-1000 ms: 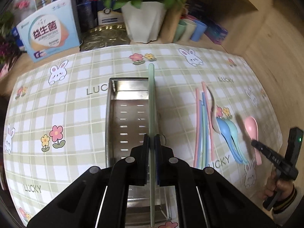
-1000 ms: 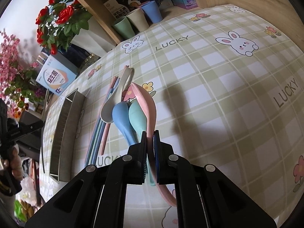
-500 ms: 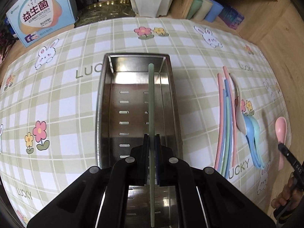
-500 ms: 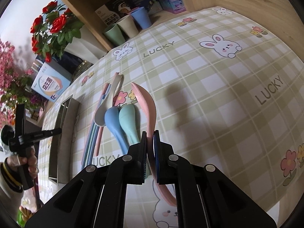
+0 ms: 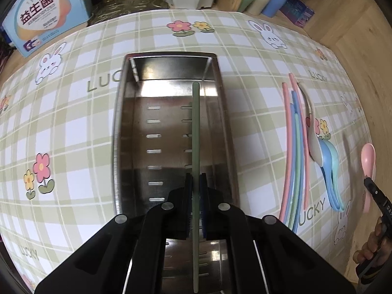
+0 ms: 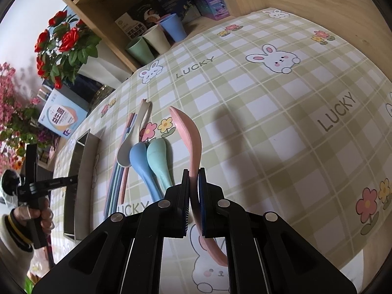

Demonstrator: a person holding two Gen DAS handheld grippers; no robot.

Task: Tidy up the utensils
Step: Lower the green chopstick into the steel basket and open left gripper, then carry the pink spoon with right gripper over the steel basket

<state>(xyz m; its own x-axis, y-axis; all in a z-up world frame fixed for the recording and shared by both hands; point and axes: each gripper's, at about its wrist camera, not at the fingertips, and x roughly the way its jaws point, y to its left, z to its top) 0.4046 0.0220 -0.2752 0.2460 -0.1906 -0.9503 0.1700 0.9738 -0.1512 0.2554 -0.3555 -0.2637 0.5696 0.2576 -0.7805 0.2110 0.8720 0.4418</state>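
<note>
My left gripper point(image 5: 196, 186) is shut on a green chopstick point(image 5: 196, 127) and holds it lengthwise inside the steel slotted tray point(image 5: 117, 132), near the tray's right side. My right gripper point(image 6: 193, 181) is shut on a pink spoon point(image 6: 188, 132), bowl forward, just above the checked tablecloth. Left of it lie a teal spoon point(image 6: 158, 156), a blue spoon point(image 6: 139, 161), a beige spoon point(image 6: 127, 147) and several pink, blue and green chopsticks point(image 5: 294, 152). The tray also shows in the right wrist view point(image 6: 78, 166), far left.
A white flower pot with red roses point(image 6: 63, 46), a blue box point(image 5: 44, 17) and a gold tin point(image 5: 132, 0) stand at the table's back. Three cups point(image 6: 154, 39) and boxes sit on the wooden shelf. The table's edge lies close on the right.
My left gripper has moved left and down with the green chopstick, from over the tray's right rim to inside the tray. My right gripper has lifted the pink spoon slightly.
</note>
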